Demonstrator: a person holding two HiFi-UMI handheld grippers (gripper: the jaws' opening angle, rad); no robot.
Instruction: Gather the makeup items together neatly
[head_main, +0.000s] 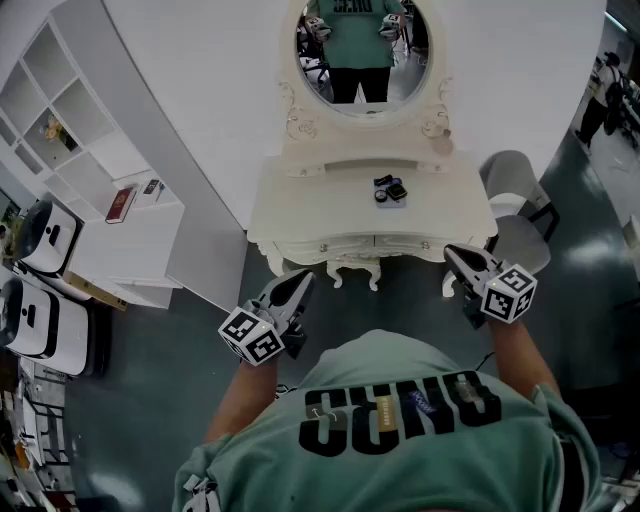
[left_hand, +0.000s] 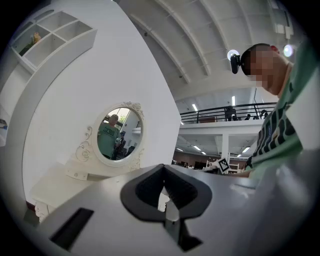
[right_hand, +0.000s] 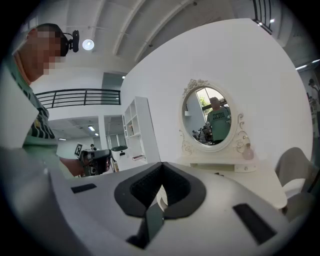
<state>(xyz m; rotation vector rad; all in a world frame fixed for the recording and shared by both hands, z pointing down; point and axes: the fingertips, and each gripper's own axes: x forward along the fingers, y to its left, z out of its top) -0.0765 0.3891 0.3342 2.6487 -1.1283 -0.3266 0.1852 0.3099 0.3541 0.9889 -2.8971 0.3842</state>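
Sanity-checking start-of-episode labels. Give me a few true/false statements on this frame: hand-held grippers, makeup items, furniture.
1. The left hand-held gripper and the right hand-held gripper are both shut with nothing between the jaws. True.
2. The makeup items lie on the floor. False: they sit on top of the dressing table, in front of the mirror.
3. A chair stands at the table's right in the head view. True.
4. The right hand-held gripper touches the makeup items. False: it is held short of the table's front edge, apart from them.
5. The mirror is rectangular. False: it is oval.
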